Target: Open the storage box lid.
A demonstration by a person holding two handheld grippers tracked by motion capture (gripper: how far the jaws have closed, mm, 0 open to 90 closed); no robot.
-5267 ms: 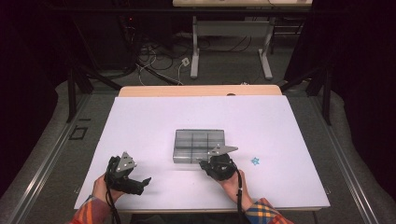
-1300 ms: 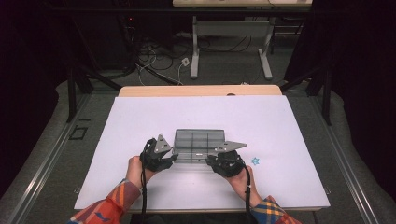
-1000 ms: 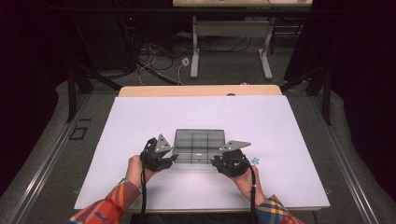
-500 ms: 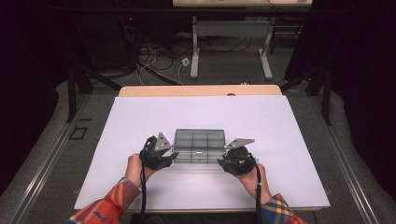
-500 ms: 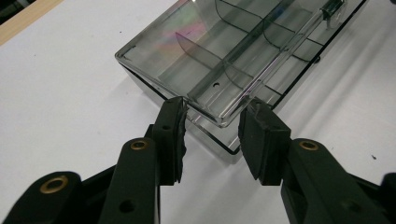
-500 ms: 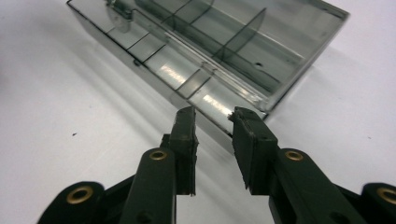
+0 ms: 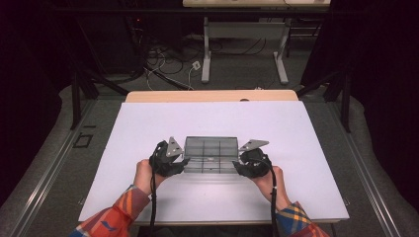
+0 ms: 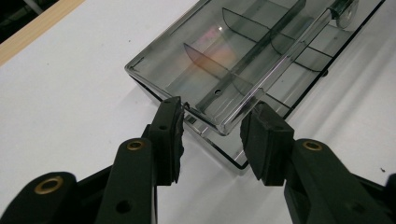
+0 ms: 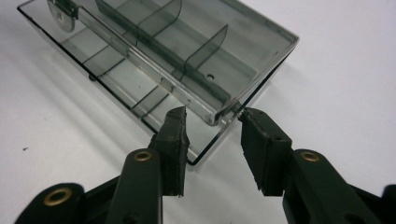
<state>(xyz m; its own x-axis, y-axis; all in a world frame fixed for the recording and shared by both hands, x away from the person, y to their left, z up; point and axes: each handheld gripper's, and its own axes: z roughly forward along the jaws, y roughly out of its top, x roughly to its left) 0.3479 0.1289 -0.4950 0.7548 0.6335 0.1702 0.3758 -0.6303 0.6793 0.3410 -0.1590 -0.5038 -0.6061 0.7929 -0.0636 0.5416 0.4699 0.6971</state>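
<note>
A clear smoky-grey compartment box (image 7: 210,154) lies flat in the middle of the white table (image 7: 207,118). My left gripper (image 7: 184,165) is at its left end and my right gripper (image 7: 236,167) at its right end. In the left gripper view the box (image 8: 243,60) shows its inner dividers, and the left gripper (image 8: 215,133) is open, its jaws on either side of the box's near corner. In the right gripper view the right gripper (image 9: 212,133) is likewise open around the near corner of the box (image 9: 154,51). Neither pair of pads presses on the plastic.
A wooden strip (image 7: 212,96) runs along the table's far edge. Beyond it stand a desk frame (image 7: 244,44) and loose cables (image 7: 168,59) on the floor. Bare white tabletop surrounds the box on every side.
The left gripper has come from the table's near left up to the box's left end. Over the last second the right gripper slid right along the box front to its right end.
</note>
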